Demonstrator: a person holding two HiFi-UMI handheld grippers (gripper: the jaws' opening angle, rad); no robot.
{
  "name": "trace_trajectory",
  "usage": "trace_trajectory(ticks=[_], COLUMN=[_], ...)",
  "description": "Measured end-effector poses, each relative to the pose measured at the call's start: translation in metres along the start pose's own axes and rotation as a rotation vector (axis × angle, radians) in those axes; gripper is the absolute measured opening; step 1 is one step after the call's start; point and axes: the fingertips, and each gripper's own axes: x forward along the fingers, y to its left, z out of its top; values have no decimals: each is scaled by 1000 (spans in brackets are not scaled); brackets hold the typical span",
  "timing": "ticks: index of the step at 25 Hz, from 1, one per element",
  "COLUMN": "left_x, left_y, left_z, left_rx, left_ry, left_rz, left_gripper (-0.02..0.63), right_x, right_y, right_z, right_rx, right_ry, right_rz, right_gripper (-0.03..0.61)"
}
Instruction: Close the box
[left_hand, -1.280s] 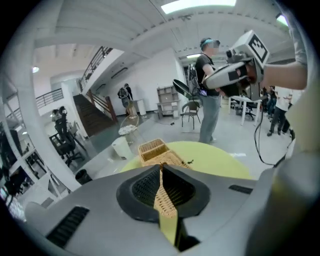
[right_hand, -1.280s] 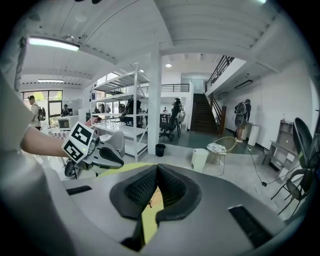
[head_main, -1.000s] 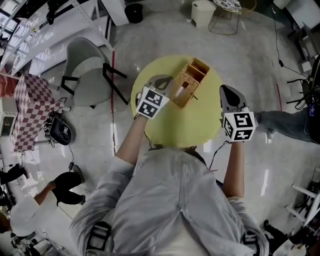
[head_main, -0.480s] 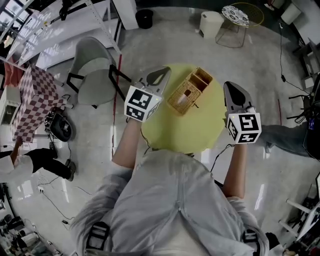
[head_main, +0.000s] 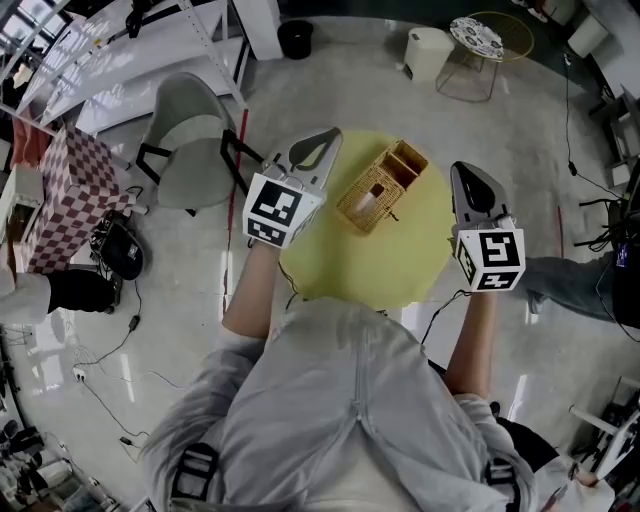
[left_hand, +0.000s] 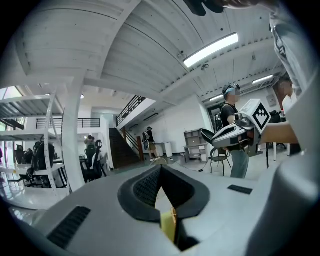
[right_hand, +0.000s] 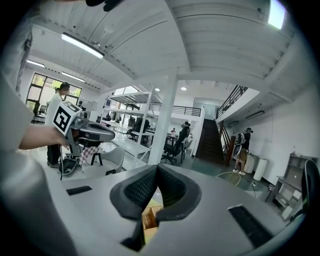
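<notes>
A woven wicker box (head_main: 380, 186) sits on the round yellow table (head_main: 400, 262), its far end showing an open compartment. My left gripper (head_main: 322, 140) hangs above the table's left edge, shut, with nothing in it. Over the right edge, my right gripper (head_main: 468, 172) is also shut and empty. Neither touches the box. In the left gripper view the jaws (left_hand: 160, 168) meet, and only a sliver of table and wicker shows below them. The right gripper view shows its jaws (right_hand: 157, 168) together, with a bit of the box (right_hand: 148, 218) under them. Each gripper view shows the other gripper out at its side.
A grey chair (head_main: 186, 140) stands left of the table, with a checkered cloth (head_main: 62, 200) beyond it. A white bin (head_main: 426, 50) and a wire side table (head_main: 480, 34) stand on the far floor. Several people stand around the hall; cables run across the floor.
Both grippers have risen away from the table, the left more so, moving out from beside the box. Both gripper views now look across the hall instead of down at the table.
</notes>
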Motion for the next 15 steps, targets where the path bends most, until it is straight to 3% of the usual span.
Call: trace_trajectory(ticks=[15], left_x=[-1], left_y=[-5], left_z=[-4], left_rx=[20], left_ry=[10], left_rz=[0], left_gripper=[29], right_x=[-1], right_y=[3], right_z=[0], right_rx=[-2], right_ry=[-6], right_rz=[7], right_gripper=[20])
